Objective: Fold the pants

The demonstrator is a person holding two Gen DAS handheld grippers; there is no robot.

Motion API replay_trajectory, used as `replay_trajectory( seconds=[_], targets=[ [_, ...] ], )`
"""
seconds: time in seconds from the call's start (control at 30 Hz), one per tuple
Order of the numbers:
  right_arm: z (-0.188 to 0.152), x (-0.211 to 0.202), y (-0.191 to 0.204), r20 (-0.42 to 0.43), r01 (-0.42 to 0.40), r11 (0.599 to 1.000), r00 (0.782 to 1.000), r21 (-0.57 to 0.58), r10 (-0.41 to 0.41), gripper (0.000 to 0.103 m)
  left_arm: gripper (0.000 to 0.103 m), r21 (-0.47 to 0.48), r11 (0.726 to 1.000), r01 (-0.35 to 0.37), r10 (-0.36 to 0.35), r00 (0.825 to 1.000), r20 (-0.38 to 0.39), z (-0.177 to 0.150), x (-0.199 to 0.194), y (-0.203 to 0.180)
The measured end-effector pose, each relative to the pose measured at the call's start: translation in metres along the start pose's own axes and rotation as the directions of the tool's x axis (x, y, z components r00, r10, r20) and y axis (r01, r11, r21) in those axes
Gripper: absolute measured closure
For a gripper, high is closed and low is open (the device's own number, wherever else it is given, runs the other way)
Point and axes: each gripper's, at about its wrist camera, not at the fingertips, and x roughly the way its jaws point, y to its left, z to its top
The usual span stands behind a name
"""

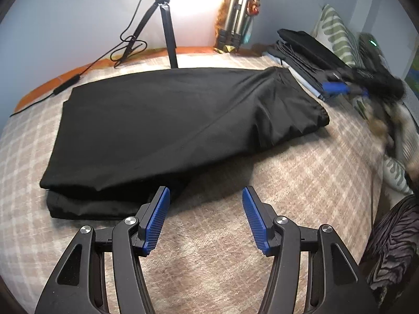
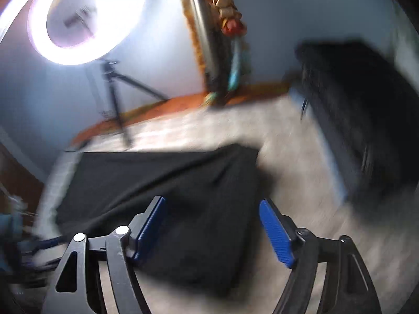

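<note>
A bed (image 1: 301, 172) covered in a pink-and-cream checked blanket fills the left view. At its far edge stand a black tripod (image 1: 163, 23) with a trailing cable and a glowing ring light (image 2: 86, 18); to the right sits a stack of folded dark clothes (image 1: 311, 52) beside a leaf-print pillow (image 1: 335, 31). Black pants (image 1: 167, 123) lie folded in the middle of the bed — smooth matte cloth, layered, with soft creases near the waistband. The left gripper (image 1: 206, 196) hovers just in front of them, blue ribbed fingers (image 1: 157, 219) spread wide and empty. The right gripper (image 2: 212, 206), its view blurred, hangs over the pants, fingers wide apart too.
</note>
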Motion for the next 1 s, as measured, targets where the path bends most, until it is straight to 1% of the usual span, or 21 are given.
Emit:
replay_trajectory(
  seconds=[0.03,0.1,0.17,0.23,0.3,0.33,0.37,0.47,0.53,0.57,0.6,0.63,0.67,0.7,0.77,0.8,0.87,1.0],
  targets=[
    [-0.014,-0.002,0.002,-0.028,-0.041,0.999,0.999,0.026,0.041,0.026,0.046,-0.003,1.000,0.003,-0.003,1.000,-0.005,0.000,0.002,0.000],
    [-0.043,0.003,0.009,-0.079,-0.086,0.994,0.993,0.064,0.091,0.026,0.046,-0.004,1.000,0.000,0.000,1.000,-0.010,0.000,0.006,0.000],
    [-0.060,0.013,0.014,-0.113,-0.118,0.988,0.985,0.096,0.129,0.026,0.046,0.012,1.000,-0.018,0.018,1.000,-0.013,0.001,0.009,-0.001],
    [-0.073,0.026,0.011,-0.127,-0.133,0.979,0.980,0.156,0.154,0.026,0.046,0.021,0.999,-0.032,0.032,0.999,-0.014,0.000,0.011,-0.002],
    [-0.082,0.039,0.004,-0.116,-0.155,0.958,0.975,0.242,0.187,0.024,0.046,0.026,0.999,-0.047,0.048,0.999,-0.010,0.000,0.011,0.000],
    [-0.084,0.038,0.003,-0.074,-0.160,0.955,0.980,0.251,0.184,0.025,0.046,0.026,0.998,-0.054,0.055,0.998,-0.007,0.000,0.010,0.001],
    [-0.086,0.038,0.002,-0.059,-0.157,0.951,0.982,0.266,0.179,0.023,0.046,0.026,0.998,-0.058,0.058,0.998,-0.005,0.000,0.010,0.002],
    [-0.090,0.037,0.001,0.002,-0.176,0.932,0.983,0.316,0.185,0.023,0.046,0.016,0.998,-0.064,0.065,0.998,-0.005,-0.002,0.012,0.007],
    [-0.089,0.039,0.001,0.039,-0.181,0.930,0.983,0.319,0.179,0.023,0.046,0.015,0.997,-0.070,0.070,0.998,-0.002,-0.001,0.013,0.008],
    [-0.087,0.041,0.002,0.046,-0.178,0.932,0.984,0.317,0.172,0.029,0.046,0.018,0.997,-0.071,0.071,0.997,0.001,-0.001,0.014,0.007],
    [-0.084,0.041,0.003,0.048,-0.180,0.931,0.984,0.318,0.173,0.038,0.046,0.024,0.997,-0.074,0.074,0.997,0.003,0.000,0.014,0.007],
    [-0.081,0.045,0.002,0.044,-0.200,0.924,0.980,0.326,0.196,0.067,0.046,0.036,0.996,-0.078,0.078,0.997,0.009,0.002,0.014,0.005],
    [-0.078,0.050,-0.001,0.030,-0.224,0.911,0.973,0.346,0.228,0.080,0.046,0.044,0.996,-0.079,0.079,0.997,0.010,0.002,0.015,0.004],
    [-0.076,0.051,-0.005,0.025,-0.240,0.896,0.968,0.374,0.249,0.081,0.046,0.055,0.995,-0.081,0.080,0.997,0.011,0.003,0.015,0.003],
    [-0.070,0.043,-0.012,0.055,-0.296,0.863,0.952,0.410,0.300,0.094,0.046,0.072,0.994,-0.085,0.084,0.996,0.013,0.004,0.018,0.000],
    [-0.064,0.037,-0.012,0.074,-0.315,0.855,0.947,0.413,0.313,0.094,0.046,0.075,0.993,-0.087,0.086,0.996,0.012,0.005,0.019,-0.001],
    [-0.053,0.021,-0.009,0.116,-0.354,0.849,0.935,0.393,0.336,0.096,0.046,0.073,0.994,-0.078,0.077,0.997,0.009,0.007,0.023,-0.001],
    [-0.036,-0.007,0.001,0.187,-0.392,0.853,0.919,0.346,0.346,0.097,0.046,0.039,0.999,-0.030,0.030,1.000,0.003,0.009,0.029,-0.004]
  ],
)
